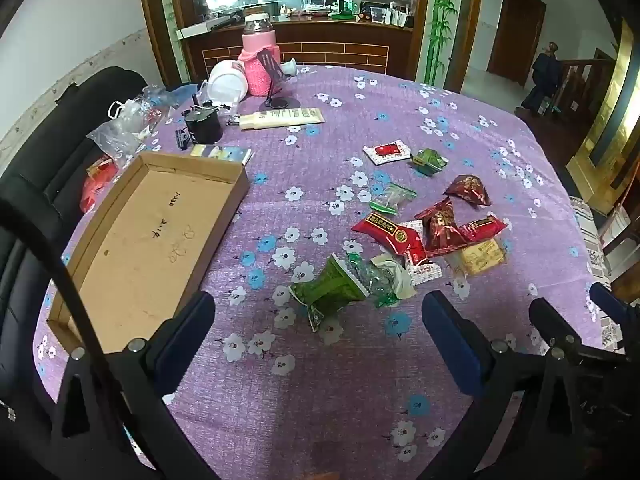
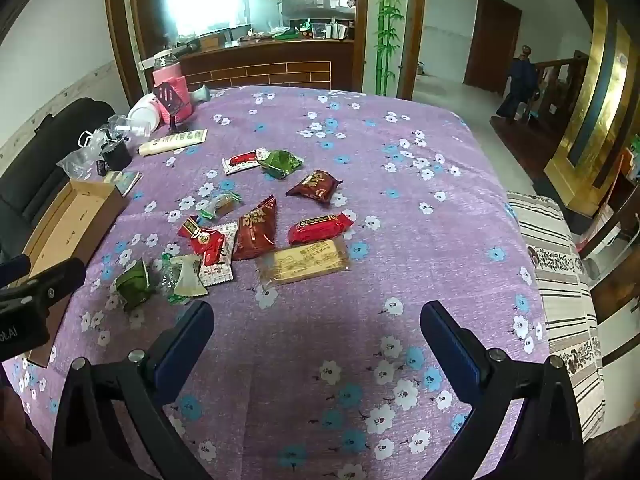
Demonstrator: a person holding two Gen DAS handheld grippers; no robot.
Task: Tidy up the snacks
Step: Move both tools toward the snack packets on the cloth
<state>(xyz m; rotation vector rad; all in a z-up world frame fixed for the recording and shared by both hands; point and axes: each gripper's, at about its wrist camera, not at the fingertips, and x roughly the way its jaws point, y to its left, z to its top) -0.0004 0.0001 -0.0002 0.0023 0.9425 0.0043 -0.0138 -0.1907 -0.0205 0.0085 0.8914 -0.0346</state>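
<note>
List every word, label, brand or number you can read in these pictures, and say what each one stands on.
"LAI": white letters on the left claw's black body, cut by the picture's edge.
Cardboard tray: black handwriting on its floor, not legible.
Cream tube: print too small.
Red snack packet: round emblem and characters, blurred.
Tan flat packet: print too faint.
Other wrappers: unreadable.

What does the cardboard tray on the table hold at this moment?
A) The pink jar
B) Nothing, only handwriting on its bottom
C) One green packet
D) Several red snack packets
B: the cardboard tray shows a bare bottom with pen marks, while the snack packets lie scattered on the tablecloth outside it.
</note>
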